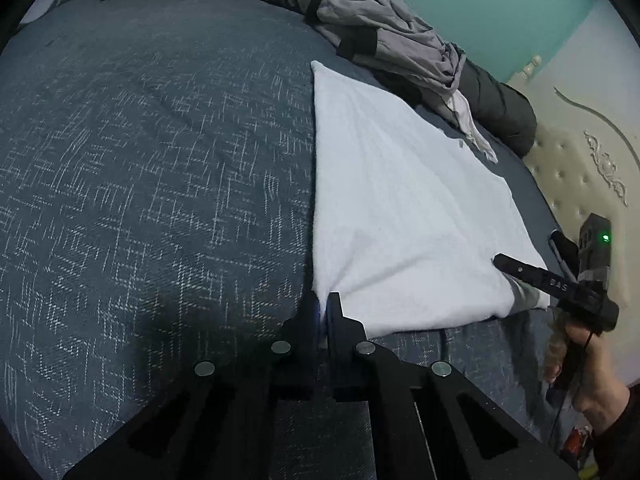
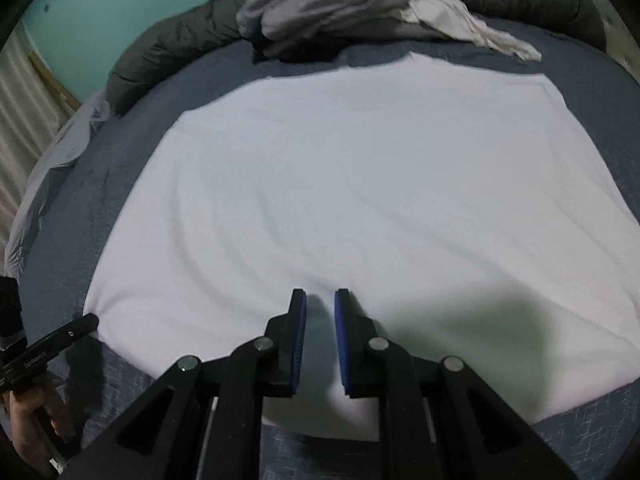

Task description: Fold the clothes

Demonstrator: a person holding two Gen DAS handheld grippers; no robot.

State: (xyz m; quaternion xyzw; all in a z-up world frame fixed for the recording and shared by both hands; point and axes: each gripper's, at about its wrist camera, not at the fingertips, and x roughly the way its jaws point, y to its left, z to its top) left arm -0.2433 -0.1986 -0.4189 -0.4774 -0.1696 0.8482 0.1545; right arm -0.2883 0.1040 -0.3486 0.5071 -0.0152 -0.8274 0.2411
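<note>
A white garment lies spread flat on the blue patterned bedspread. My left gripper is shut on its near left corner, and small creases fan out from the pinch. In the right wrist view the garment fills the middle. My right gripper hovers at its near edge with the blue pads a narrow gap apart and only flat cloth showing between them. The left gripper appears at that view's left edge, at the garment's corner. The right gripper touches the cloth's right corner.
A heap of grey clothes with a white piece lies at the far side, against a rolled dark quilt. A cream padded headboard stands to the right. A person's hand holds the right gripper. Bare bedspread stretches to the left.
</note>
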